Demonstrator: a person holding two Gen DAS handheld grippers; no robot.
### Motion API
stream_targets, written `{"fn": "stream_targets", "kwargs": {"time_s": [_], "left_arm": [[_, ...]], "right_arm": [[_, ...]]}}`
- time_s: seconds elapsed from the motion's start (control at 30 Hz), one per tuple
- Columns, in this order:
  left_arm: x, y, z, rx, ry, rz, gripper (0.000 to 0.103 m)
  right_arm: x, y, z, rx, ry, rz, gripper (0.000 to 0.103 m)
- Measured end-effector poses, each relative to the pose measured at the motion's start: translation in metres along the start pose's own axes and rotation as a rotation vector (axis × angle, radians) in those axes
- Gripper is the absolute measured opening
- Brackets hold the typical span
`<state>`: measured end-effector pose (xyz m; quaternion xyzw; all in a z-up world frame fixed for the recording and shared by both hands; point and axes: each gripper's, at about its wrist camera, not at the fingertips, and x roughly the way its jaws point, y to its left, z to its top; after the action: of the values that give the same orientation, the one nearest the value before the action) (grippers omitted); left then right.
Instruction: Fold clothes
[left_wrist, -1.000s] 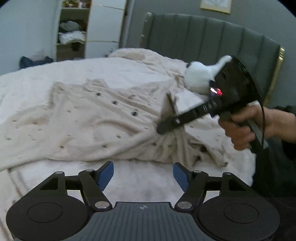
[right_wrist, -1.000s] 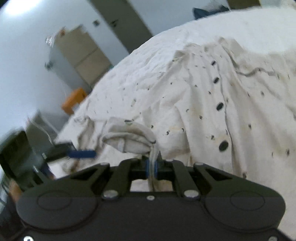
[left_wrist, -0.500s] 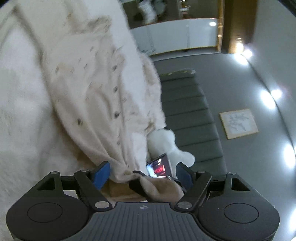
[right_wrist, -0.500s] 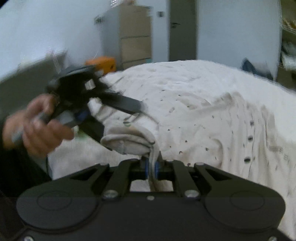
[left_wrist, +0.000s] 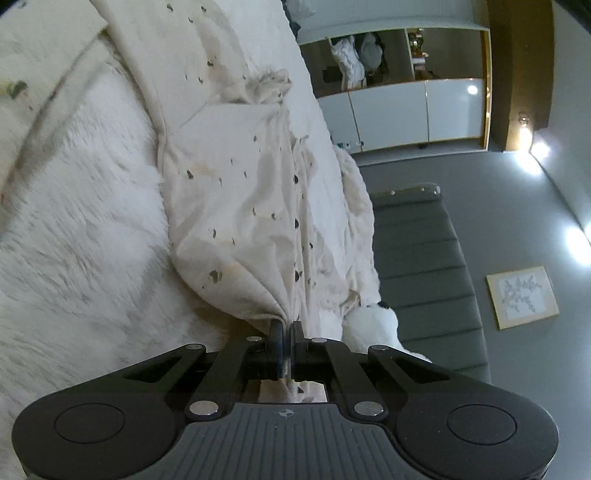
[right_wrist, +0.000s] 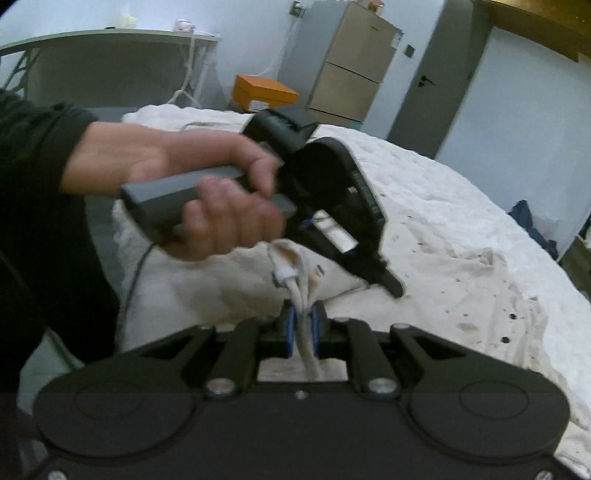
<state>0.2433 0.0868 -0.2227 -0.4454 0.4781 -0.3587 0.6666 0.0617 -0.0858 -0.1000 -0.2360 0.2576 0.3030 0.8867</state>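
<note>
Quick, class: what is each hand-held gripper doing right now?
Left hand-held gripper: shut on the cream garment.
Right hand-held gripper: shut on a bunched edge of that garment.

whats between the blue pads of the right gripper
A bunched fold of the cream dotted garment: the right wrist view shows the right gripper pinching it between the blue pads.
</note>
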Motion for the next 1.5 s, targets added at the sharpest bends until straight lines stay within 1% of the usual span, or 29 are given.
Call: {"fn": "stream_targets", "kwargs": {"time_s": [0.13, 0.2, 0.23, 0.3, 0.37, 0.4, 0.43, 0.47, 0.5, 0.53, 0.57, 0.6, 0.63, 0.67, 0.73, 0.77, 0.8, 0.87, 0.93, 0.97, 1.0, 1.07, 1.13, 1.23, 1.3, 1.33, 1.37, 1.43, 1.5], "left_arm": [[-0.010, -0.001, 0.001, 0.004, -0.024, 0.015, 0.001], [-0.013, -0.005, 0.001, 0.002, -0.027, 0.025, 0.001], [-0.014, -0.006, 0.001, -0.002, -0.028, 0.032, 0.002], [-0.015, -0.005, 0.001, -0.010, -0.037, 0.071, 0.003], [-0.018, -0.008, 0.002, 0.030, -0.060, 0.180, 0.020], [-0.020, -0.009, 0.003, 0.055, -0.072, 0.239, 0.023], [-0.021, -0.011, 0.004, 0.076, -0.081, 0.283, 0.028], [-0.022, -0.012, 0.004, 0.090, -0.085, 0.297, 0.037], [-0.025, -0.015, 0.005, 0.113, -0.088, 0.313, 0.041], [-0.030, -0.019, 0.006, 0.149, -0.092, 0.330, 0.043], [-0.033, -0.024, 0.005, 0.181, -0.096, 0.342, 0.043], [-0.035, -0.029, 0.004, 0.213, -0.100, 0.355, 0.043], [-0.036, -0.039, 0.000, 0.285, -0.096, 0.367, 0.043], [-0.034, -0.055, -0.012, 0.430, -0.078, 0.380, 0.043], [-0.029, -0.088, -0.036, 0.720, -0.039, 0.402, 0.045], [-0.026, -0.102, -0.049, 0.849, -0.008, 0.400, 0.049], [-0.019, -0.108, -0.065, 0.946, 0.044, 0.374, 0.051], [-0.008, -0.119, -0.091, 1.107, 0.133, 0.327, 0.056], [0.007, -0.119, -0.112, 1.205, 0.222, 0.332, 0.056], [0.013, -0.118, -0.122, 1.248, 0.251, 0.350, 0.056], [0.022, -0.115, -0.130, 1.289, 0.279, 0.372, 0.056], [0.039, -0.106, -0.147, 1.365, 0.359, 0.409, 0.056], [0.053, -0.100, -0.157, 1.415, 0.404, 0.426, 0.056], [0.068, -0.096, -0.157, 1.422, 0.420, 0.440, 0.056], [0.071, -0.095, -0.149, 1.353, 0.444, 0.423, 0.043], [0.071, -0.094, -0.143, 1.310, 0.458, 0.394, 0.026], [0.072, -0.093, -0.137, 1.265, 0.468, 0.368, 0.013], [0.067, -0.093, -0.118, 1.128, 0.450, 0.310, 0.003], [0.061, -0.092, -0.106, 1.033, 0.422, 0.276, 0.001]], "right_arm": [[-0.012, 0.014, -0.006, 0.016, -0.004, 0.098, 0.011], [-0.016, 0.018, -0.014, 0.039, 0.018, 0.122, 0.022], [-0.017, 0.017, -0.019, 0.064, 0.031, 0.127, 0.035], [-0.018, 0.007, -0.027, 0.141, 0.050, 0.123, 0.045], [-0.019, -0.006, -0.037, 0.246, 0.076, 0.118, 0.045], [-0.020, -0.018, -0.045, 0.335, 0.096, 0.118, 0.046], [-0.021, -0.021, -0.046, 0.347, 0.097, 0.117, 0.047], [-0.024, -0.033, -0.055, 0.438, 0.106, 0.111, 0.047], [-0.024, -0.037, -0.057, 0.469, 0.108, 0.108, 0.048], [-0.027, -0.053, -0.071, 0.603, 0.116, 0.109, 0.048], [-0.028, -0.057, -0.074, 0.641, 0.116, 0.112, 0.048], [-0.030, -0.067, -0.085, 0.741, 0.111, 0.113, 0.048], [-0.030, -0.069, -0.088, 0.752, 0.110, 0.110, 0.048], [-0.033, -0.073, -0.095, 0.793, 0.105, 0.091, 0.049], [-0.037, -0.076, -0.098, 0.788, 0.109, 0.045, 0.049], [-0.042, -0.074, -0.096, 0.715, 0.115, -0.022, 0.049], [-0.044, -0.073, -0.094, 0.682, 0.116, -0.047, 0.049], [-0.048, -0.068, -0.088, 0.561, 0.121, -0.137, 0.053], [-0.046, -0.064, -0.085, 0.361, 0.157, -0.230, 0.069], [-0.042, -0.061, -0.084, 0.300, 0.172, -0.248, 0.072], [-0.040, -0.058, -0.084, 0.239, 0.187, -0.265, 0.072], [-0.022, -0.045, -0.088, -0.031, 0.278, -0.324, 0.072], [-0.008, -0.037, -0.093, -0.179, 0.312, -0.319, 0.072], [0.010, -0.032, -0.095, -0.233, 0.321, -0.292, 0.067], [0.018, -0.035, -0.093, -0.218, 0.322, -0.267, 0.051], [0.020, -0.037, -0.092, -0.196, 0.325, -0.255, 0.026], [0.022, -0.039, -0.090, -0.174, 0.329, -0.244, 0.002], [0.023, -0.046, -0.086, -0.112, 0.330, -0.229, 0.000], [0.016, -0.059, -0.082, -0.029, 0.299, -0.217, 0.000]]}}
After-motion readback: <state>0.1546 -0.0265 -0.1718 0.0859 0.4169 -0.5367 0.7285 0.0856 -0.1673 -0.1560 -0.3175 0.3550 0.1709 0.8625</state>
